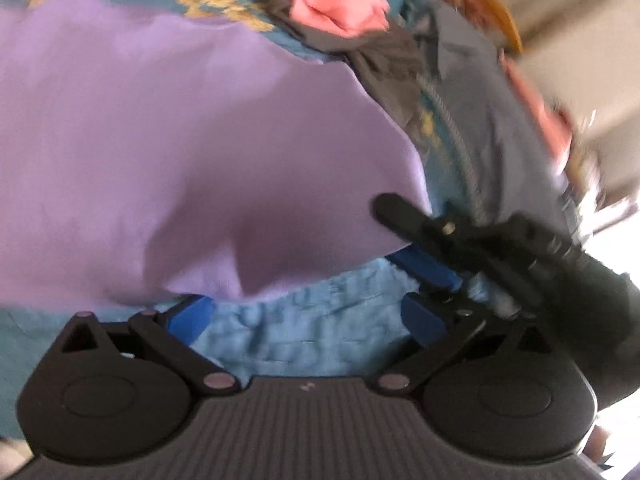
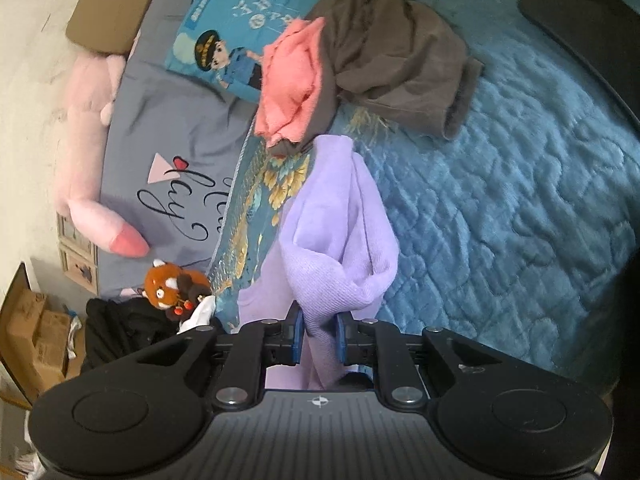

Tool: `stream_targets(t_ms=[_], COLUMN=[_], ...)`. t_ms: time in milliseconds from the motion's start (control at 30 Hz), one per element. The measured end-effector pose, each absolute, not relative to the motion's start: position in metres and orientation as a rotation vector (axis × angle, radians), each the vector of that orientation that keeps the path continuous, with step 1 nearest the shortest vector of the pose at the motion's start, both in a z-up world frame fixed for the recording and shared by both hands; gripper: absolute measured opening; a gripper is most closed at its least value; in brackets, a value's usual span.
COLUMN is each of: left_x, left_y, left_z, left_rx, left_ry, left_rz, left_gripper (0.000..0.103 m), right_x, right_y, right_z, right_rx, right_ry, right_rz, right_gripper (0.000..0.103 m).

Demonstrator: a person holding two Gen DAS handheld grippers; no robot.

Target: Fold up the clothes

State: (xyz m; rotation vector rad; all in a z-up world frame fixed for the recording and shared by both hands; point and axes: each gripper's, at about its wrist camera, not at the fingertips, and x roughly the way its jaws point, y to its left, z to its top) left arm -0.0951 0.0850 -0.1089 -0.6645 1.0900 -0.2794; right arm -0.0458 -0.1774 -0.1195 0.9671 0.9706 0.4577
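Note:
A lilac garment (image 1: 180, 152) hangs wide across the left wrist view, above the blue quilted bedspread (image 1: 304, 328). My left gripper (image 1: 308, 316) is open, its blue pads (image 1: 192, 316) wide apart just under the garment's lower edge. My right gripper (image 2: 319, 338) is shut on a bunched fold of the same lilac garment (image 2: 336, 232), which trails away over the bed. The right gripper also shows in the left wrist view (image 1: 436, 240), clamped on the garment's right edge.
A coral garment (image 2: 292, 80) and a brown garment (image 2: 392, 52) lie heaped further up the bed (image 2: 520, 220). A grey pillow (image 2: 172, 152), a blue cartoon pillow (image 2: 240, 32), a pink plush (image 2: 92, 160) and a small brown plush (image 2: 172, 284) lie at the left. Cardboard boxes (image 2: 32, 340) stand beside the bed.

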Motion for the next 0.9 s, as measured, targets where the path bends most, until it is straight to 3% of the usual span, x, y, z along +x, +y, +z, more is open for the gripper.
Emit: stream_targets(t_ms=[200, 367, 700, 867, 900], left_x=[-0.108, -0.109, -0.121, -0.119, -0.118], left_y=[0.093, 0.105, 0.126, 0.14, 0.141], left_z=[-0.117, -0.147, -0.158, -0.163, -0.163], left_rx=[-0.96, -1.23, -1.431, -1.487, -1.486], left_ry=[1.034, 1.002, 0.854, 0.824, 0.82], left_rz=[-0.358, -0.272, -0.128, -0.077, -0.073], left_gripper=[0.075, 0.077, 0.084, 0.078, 0.073], right_x=[-0.044, -0.044, -0.043, -0.046, -0.046], right_y=[-0.175, -0.175, -0.173, -0.175, -0.176], right_z=[-0.115, -0.113, -0.114, -0.113, -0.113], right_rx=[0.965, 0.978, 1.004, 0.993, 0.992], right_ry=[0.968, 0.967, 0.965, 0.963, 0.963], right_rz=[0.472, 0.475, 0.474, 0.469, 0.466], right_gripper=[0.016, 0.016, 0.016, 0.016, 0.016])
